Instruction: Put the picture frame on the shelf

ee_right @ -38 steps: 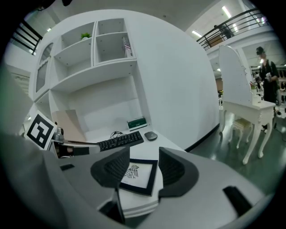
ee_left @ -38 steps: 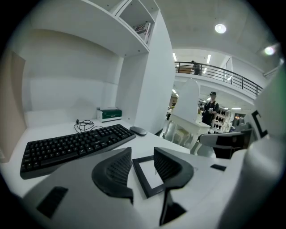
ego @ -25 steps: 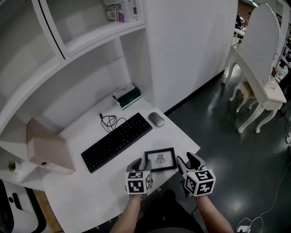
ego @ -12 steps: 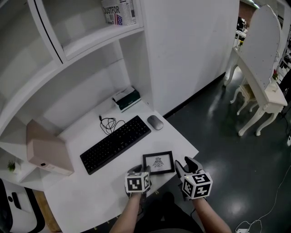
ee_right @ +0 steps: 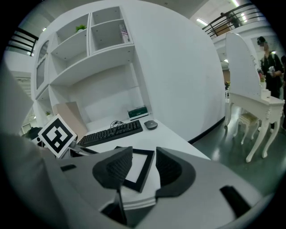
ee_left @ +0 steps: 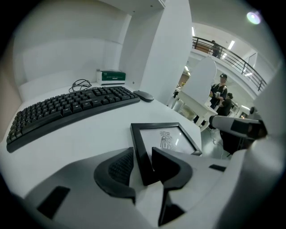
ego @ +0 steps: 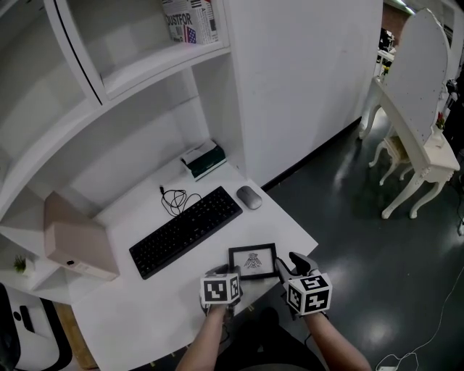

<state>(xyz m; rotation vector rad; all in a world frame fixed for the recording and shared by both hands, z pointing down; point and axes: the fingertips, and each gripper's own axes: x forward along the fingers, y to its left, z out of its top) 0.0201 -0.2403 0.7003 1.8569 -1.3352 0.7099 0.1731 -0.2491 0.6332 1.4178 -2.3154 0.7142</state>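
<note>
A small black picture frame with a drawing lies flat near the white desk's front edge. My left gripper straddles the frame's left rail. Its jaws are closing, and a sliver of gap still shows at the left pad. My right gripper straddles the right rail; its jaws are closing too, with the pads still apart from it. The white shelf rises behind the desk.
A black keyboard, grey mouse, coiled cable and green-white box lie behind the frame. A beige box leans at the left. Books stand on the upper shelf. A white dressing table stands across the dark floor.
Both grippers have slid in from beside the frame, so its left and right rails now sit between their jaws. Both pairs of jaws have narrowed. The frame still lies flat.
</note>
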